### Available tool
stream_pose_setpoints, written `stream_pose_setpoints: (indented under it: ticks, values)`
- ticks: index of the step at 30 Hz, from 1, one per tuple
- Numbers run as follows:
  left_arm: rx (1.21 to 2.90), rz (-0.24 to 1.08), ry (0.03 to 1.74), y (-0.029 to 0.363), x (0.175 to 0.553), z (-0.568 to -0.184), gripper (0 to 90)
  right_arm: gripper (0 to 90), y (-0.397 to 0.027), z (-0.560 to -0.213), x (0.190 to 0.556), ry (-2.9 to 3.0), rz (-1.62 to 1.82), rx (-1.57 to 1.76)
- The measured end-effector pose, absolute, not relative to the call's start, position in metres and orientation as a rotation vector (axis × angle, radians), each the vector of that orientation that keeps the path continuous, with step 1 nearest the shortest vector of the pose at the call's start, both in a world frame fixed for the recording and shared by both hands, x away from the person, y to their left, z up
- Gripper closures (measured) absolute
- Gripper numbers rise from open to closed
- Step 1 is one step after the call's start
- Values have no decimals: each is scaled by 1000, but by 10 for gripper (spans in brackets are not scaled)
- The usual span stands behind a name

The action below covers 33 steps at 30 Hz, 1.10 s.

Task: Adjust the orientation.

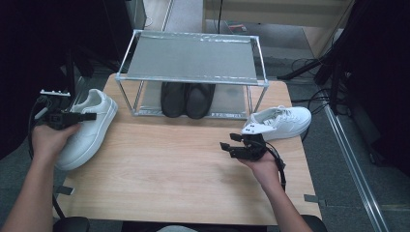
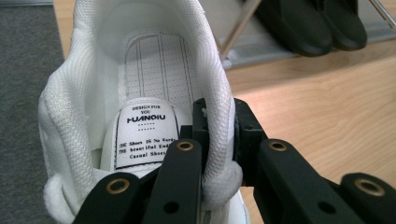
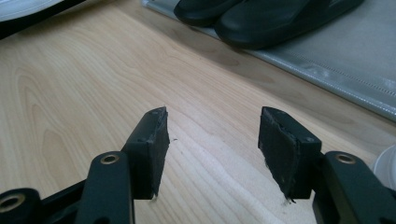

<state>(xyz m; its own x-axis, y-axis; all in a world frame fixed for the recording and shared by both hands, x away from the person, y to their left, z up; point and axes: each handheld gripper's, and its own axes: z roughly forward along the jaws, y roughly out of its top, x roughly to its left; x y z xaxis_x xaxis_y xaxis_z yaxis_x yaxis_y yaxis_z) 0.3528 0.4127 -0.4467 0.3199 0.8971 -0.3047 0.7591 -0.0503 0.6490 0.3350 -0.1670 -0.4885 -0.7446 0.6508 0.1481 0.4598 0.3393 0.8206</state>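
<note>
Left gripper (image 1: 87,116) clamped on the padded heel collar of a white low-top leather sneaker (image 1: 89,126) at the left edge of the light wooden tabletop (image 1: 164,169); in the left gripper view one black jaw inside the shoe beside the printed insole label (image 2: 146,135), the other outside against the collar (image 2: 219,140), pads pressed tight on the rim; heel seemingly lifted a little, though hard to tell for certain. Right gripper (image 1: 231,145) held above the right half of the tabletop, jaws spread wide with nothing between them, bare wood showing through the gap in the right gripper view. Second white low-top sneaker (image 1: 280,122) lying near the right edge, just beyond the right gripper, not grasped. Two-tier metal-framed shoe rack with grey mesh shelves (image 1: 193,58) standing along the far edge; pair of black slip-on shoes (image 1: 186,99) already on its lower shelf; top shelf bare.

Judged from this: work apparently the putting away of the white pair onto the rack; early stage only; first sneaker gripped but not yet carried across; second sneaker untouched. Left to do: lifting the held sneaker clear, moving it towards the far edge, setting it on a shelf, letting go; then the same for the sneaker at the right edge, probably with the free gripper.
</note>
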Motion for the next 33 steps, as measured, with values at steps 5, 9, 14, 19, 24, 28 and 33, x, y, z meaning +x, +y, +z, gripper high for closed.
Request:
stream_pose_setpoints:
  ticks: [5, 9, 14, 19, 24, 28, 33]
  values:
    - [1793, 239, 1464, 408, 334, -455, 834, 440, -160, -487, 338, 2409, 1369, 997]
    - [1799, 225, 1475, 407, 326, -459, 833, 440, -155, -486, 341, 2421, 1381, 970]
    - [1798, 228, 1469, 402, 313, -457, 833, 440, -155, -483, 345, 2409, 1406, 973]
    - [1811, 227, 1437, 391, 299, -453, 832, 440, -152, -482, 347, 2411, 1414, 974]
    - [1841, 212, 1411, 377, 293, -450, 831, 440, -146, -483, 347, 2429, 1412, 945]
    - [1869, 211, 1369, 362, 291, -446, 831, 440, -146, -483, 348, 2427, 1416, 942]
    - [1895, 202, 1314, 344, 292, -442, 830, 440, -149, -482, 349, 2415, 1426, 959]
